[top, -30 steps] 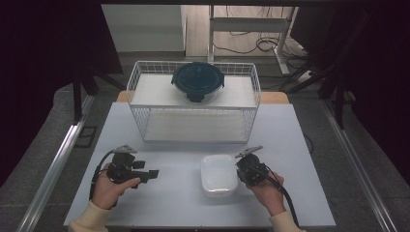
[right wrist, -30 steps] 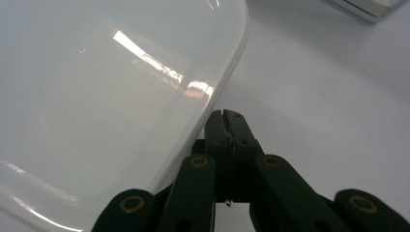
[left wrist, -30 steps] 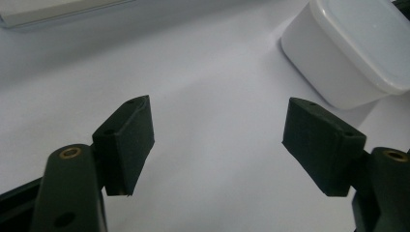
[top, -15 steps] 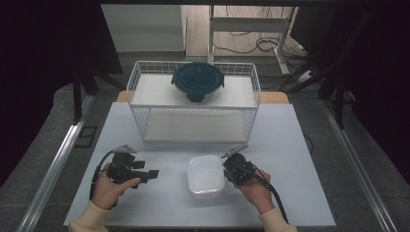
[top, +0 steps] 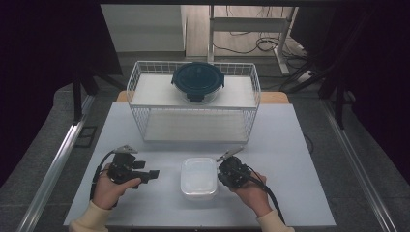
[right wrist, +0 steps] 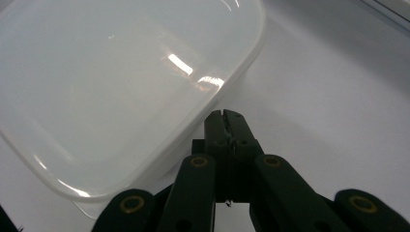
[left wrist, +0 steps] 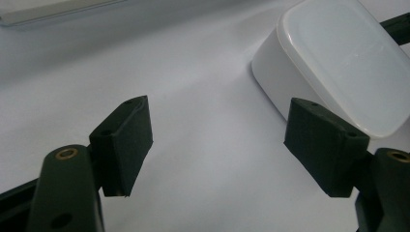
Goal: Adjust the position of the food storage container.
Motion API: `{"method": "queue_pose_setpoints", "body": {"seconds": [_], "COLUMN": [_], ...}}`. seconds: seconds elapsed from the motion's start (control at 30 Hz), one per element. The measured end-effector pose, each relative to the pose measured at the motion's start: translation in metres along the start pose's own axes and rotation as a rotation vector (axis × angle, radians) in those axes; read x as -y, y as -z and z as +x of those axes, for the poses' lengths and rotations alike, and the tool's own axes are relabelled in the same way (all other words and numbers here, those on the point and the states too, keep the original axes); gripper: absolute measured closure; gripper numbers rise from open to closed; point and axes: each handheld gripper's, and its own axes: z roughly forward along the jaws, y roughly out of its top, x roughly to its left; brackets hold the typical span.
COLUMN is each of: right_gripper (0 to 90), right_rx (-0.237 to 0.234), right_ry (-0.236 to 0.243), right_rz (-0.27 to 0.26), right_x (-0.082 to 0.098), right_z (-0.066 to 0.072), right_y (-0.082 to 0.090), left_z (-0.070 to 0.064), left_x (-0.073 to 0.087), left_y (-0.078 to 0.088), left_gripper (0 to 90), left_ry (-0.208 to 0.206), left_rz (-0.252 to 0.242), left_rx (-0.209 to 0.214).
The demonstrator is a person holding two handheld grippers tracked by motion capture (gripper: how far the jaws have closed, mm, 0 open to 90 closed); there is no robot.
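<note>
A white, lidded plastic container [top: 198, 178] lies on the table near the front edge, between my two grippers. My right gripper [top: 220, 175] is shut, and its tips press against the container's right side. In the right gripper view the joined tips [right wrist: 226, 117] sit just under the rim of the container [right wrist: 121, 82], with nothing between them. My left gripper [top: 153, 173] stands open a short way left of the container, pointing at it without touching. In the left gripper view its pads [left wrist: 126, 140] are spread wide over bare table, with the container [left wrist: 338, 63] at the upper right.
A white wire basket [top: 145, 108] stands across the back of the table. A dark blue round lidded bowl [top: 197, 81] rests on its upper shelf. The pale table [top: 290, 159] has open surface at the right and left. Cables trail from both grippers.
My right gripper has moved left and the white container has slid left with it, closer to my left gripper. The left hand has stayed in place.
</note>
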Motion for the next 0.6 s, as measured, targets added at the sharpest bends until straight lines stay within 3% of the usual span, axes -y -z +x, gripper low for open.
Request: {"method": "queue_pose_setpoints", "body": {"seconds": [0.17,0.37,0.43,0.53,0.6], "right_gripper": [89.3,87.3,76.1,46.8,40.4], "right_rx": [0.015,0.027,0.018,-0.027,-0.063], "right_ry": [-0.021,-0.072,-0.104,-0.189,-0.229], "right_rz": [-0.028,-0.117,-0.162,-0.243,-0.275], "right_x": [0.002,0.008,0.013,0.019,0.022], "right_z": [-0.006,-0.02,-0.025,-0.033,-0.036], "right_y": [0.009,0.031,0.037,0.044,0.047], "left_z": [0.0,-0.001,-0.002,-0.006,-0.009], "left_x": [0.0,0.0,-0.001,-0.002,-0.003], "left_y": [0.002,0.002,0.003,0.003,0.003], "left_gripper": [24.7,24.6,24.6,24.4,24.2], "left_ry": [0.001,0.002,0.005,0.014,0.016], "left_rz": [-0.008,-0.019,-0.026,-0.045,-0.053], "left_rx": [-0.002,-0.005,-0.006,-0.001,0.003]}}
